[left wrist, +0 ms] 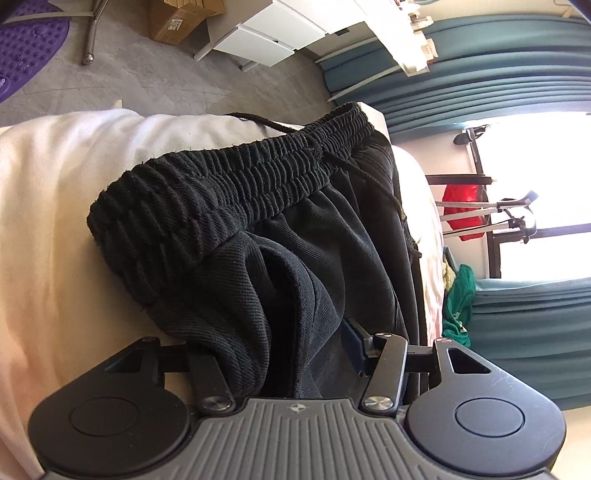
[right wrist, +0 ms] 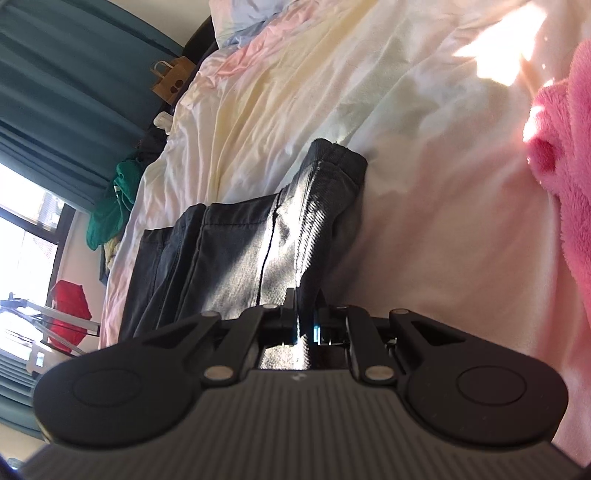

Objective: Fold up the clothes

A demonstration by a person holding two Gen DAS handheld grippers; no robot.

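Black pants (left wrist: 266, 229) with a ribbed elastic waistband (left wrist: 221, 184) and drawstring lie on the pale bed sheet (left wrist: 55, 221). In the left wrist view my left gripper (left wrist: 284, 365) has its fingers wide apart, with bunched black cloth lying between them just below the waistband. In the right wrist view my right gripper (right wrist: 306, 325) is shut on a thin fold of the black pants (right wrist: 236, 251) near the leg end; the hem (right wrist: 336, 158) points away across the sheet (right wrist: 295, 92).
A pink fluffy garment (right wrist: 561, 184) lies on the bed at the right. A green cloth (right wrist: 114, 199) and a paper bag (right wrist: 173, 81) sit beside the bed. Teal curtains (left wrist: 498, 85), a window, white drawers (left wrist: 273, 33) and a cardboard box (left wrist: 177, 18) stand around.
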